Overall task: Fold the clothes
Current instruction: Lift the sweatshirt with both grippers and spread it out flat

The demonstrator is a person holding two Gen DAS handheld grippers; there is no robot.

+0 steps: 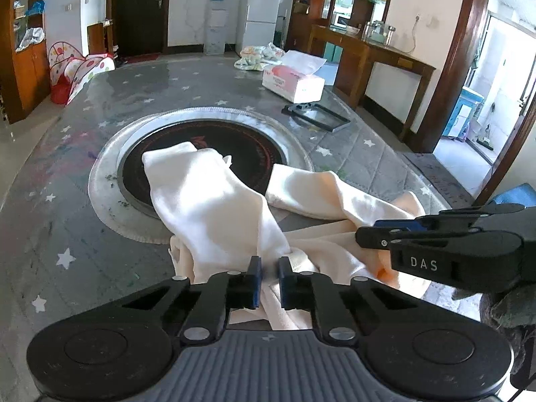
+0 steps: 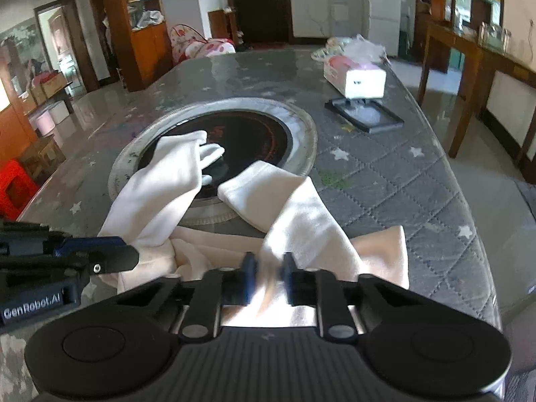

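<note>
Gripping the cream garment (image 1: 214, 207) near its waist end, with left gripper (image 1: 268, 276) narrowed onto a bunched ridge of cloth running between the blue pads. Right gripper (image 2: 268, 274) likewise set over cloth at the near edge, pads a little wider apart and blurred; cloth between them, but whether pinched firmly, cannot tell. Lying on the grey star-print table cover (image 1: 67, 201), bunched at 6 o'clock by the near edge, with two long legs or sleeves fanning away: one toward 11 o'clock over the black round hob (image 1: 234, 144), its end on the dark glass, the other toward 1 o'clock with its end just beside the hob's pale rim.

Judging from the crumpled middle and the splayed limbs, fitting either a spreading-out or a mid-fold regrasp. For a clean result: keeping both grips level and at matching points on the hem, pulling gently apart to take out the twist between them, lifting only enough to let wrinkles fall, and avoiding drag across the hob rim where cloth could catch.

Readable writing: "DAS" in white on the right gripper's side in the left wrist view, "GenRobot.AI" on the left gripper's body in the right wrist view. Red print on the hob glass and on the tissue box (image 1: 293, 82) at 1 o'clock too small to read.
</note>
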